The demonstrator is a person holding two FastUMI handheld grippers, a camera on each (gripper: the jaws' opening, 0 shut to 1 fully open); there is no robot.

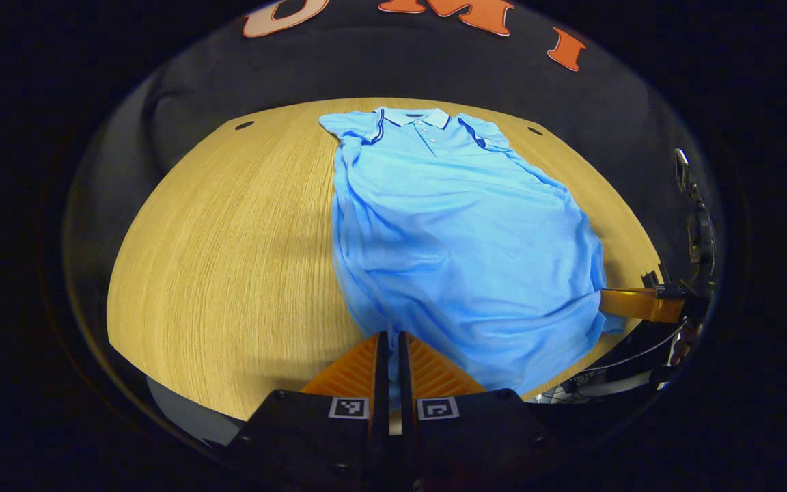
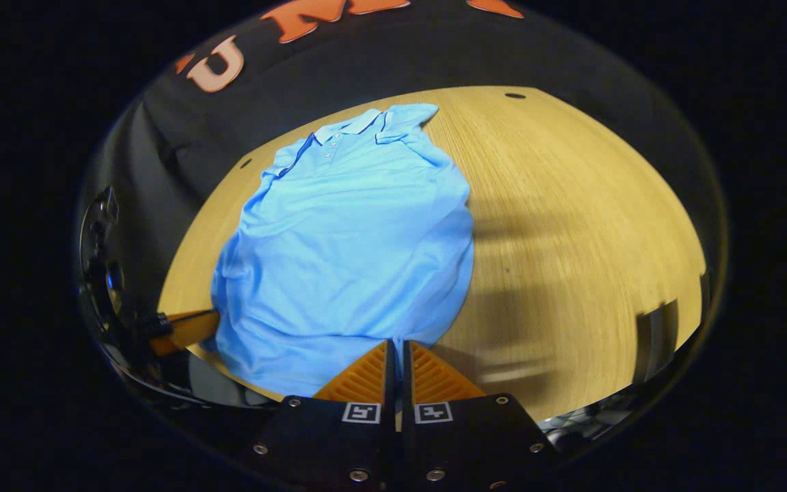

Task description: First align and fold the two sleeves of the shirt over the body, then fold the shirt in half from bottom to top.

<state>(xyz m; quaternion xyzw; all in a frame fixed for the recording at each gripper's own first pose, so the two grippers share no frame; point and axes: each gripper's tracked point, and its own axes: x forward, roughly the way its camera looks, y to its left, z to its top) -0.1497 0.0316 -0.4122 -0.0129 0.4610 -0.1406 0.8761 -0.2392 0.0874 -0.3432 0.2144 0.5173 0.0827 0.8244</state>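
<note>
Left gripper view has the light blue short-sleeved polo shirt (image 1: pixel 455 232) lying collar-up in the upper centre of the frame on the pale wooden table (image 1: pixel 229 260), its sleeves apparently already tucked in, so the bottom-to-top fold seems to be the step in hand. At the bottom centre the left gripper (image 1: pixel 393 348) pinches one hem corner with its fingers pressed together, and the right gripper (image 2: pixel 397 355) likewise clamps the other corner at the bottom of the right gripper view, a hold that lets both corners rise evenly toward the collar.
</note>
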